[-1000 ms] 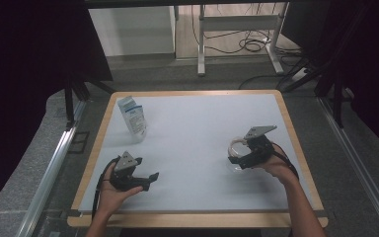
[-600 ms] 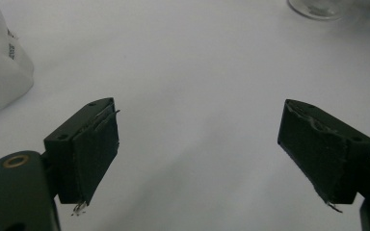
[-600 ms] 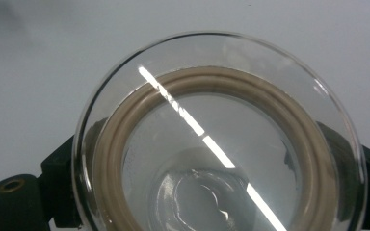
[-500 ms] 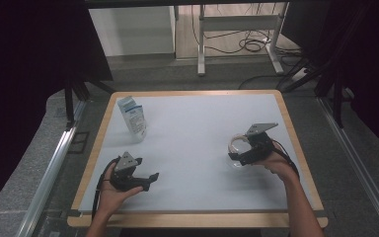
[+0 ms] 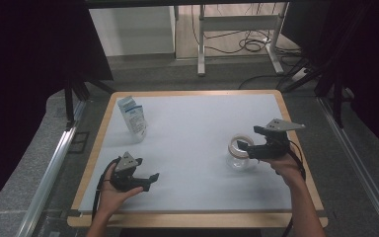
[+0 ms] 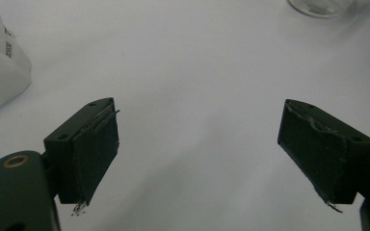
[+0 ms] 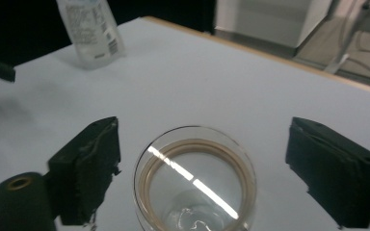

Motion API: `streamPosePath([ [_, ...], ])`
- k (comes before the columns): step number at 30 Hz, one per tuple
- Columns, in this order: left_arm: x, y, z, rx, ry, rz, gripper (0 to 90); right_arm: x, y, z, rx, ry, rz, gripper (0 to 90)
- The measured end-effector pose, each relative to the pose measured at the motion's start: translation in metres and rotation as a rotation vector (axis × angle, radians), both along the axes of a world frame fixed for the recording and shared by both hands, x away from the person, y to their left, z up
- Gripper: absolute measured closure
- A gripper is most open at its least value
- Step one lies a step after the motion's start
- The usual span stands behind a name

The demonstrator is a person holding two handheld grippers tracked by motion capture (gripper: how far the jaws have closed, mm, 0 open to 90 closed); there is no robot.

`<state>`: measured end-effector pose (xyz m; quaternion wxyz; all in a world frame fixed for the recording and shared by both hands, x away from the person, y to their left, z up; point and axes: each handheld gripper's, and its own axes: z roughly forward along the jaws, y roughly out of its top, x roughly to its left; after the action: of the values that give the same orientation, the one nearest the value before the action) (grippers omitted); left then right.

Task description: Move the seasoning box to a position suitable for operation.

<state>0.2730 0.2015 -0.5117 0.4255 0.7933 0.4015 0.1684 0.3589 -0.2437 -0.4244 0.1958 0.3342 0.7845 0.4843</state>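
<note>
The right gripper [image 5: 246, 146] has risen a little above the glass [image 5: 240, 154], which stands free on the table [image 5: 192, 123], its jaws apart and just closing slightly, while the left gripper [image 5: 150, 178] rests open.

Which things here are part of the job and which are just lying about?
In the job:
- glass jar, between the open jaws of the right gripper, pads not touching it
- right gripper

Lying about:
- white pouch, standing at the far left of the table
- left gripper, open over bare table, nothing between its jaws
</note>
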Motion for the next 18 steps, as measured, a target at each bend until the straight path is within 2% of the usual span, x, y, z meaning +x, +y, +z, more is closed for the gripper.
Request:
streamPosePath([
  [3, 0.000, 0.000, 0.000, -0.001, -0.001, 0.003, 14.6, -0.012, -0.005, 0.002, 0.018, -0.029, -0.070, 30.0],
  [5, -0.001, 0.001, 0.000, -0.004, -0.001, 0.006, 14.6, -0.018, -0.009, 0.001, 0.027, -0.028, -0.108, 39.3],
  [9, -0.001, 0.002, 0.000, -0.005, -0.004, 0.010, 14.6, -0.028, -0.015, -0.004, 0.035, -0.039, -0.121, 59.1],
  [12, -0.001, 0.004, -0.001, -0.008, -0.005, 0.015, 14.8, -0.037, -0.019, -0.008, 0.059, -0.069, -0.122, 72.3],
  [14, -0.002, 0.005, -0.001, -0.008, -0.006, 0.019, 14.9, -0.043, -0.022, -0.011, 0.068, -0.076, -0.142, 78.4],
  [16, -0.002, 0.006, -0.001, -0.014, -0.009, 0.026, 15.1, -0.047, -0.025, -0.015, 0.106, -0.084, -0.162, 83.9],
  [18, -0.003, 0.008, -0.001, -0.014, -0.012, 0.028, 15.2, -0.047, -0.028, -0.015, 0.099, -0.073, -0.166, 86.3],
])
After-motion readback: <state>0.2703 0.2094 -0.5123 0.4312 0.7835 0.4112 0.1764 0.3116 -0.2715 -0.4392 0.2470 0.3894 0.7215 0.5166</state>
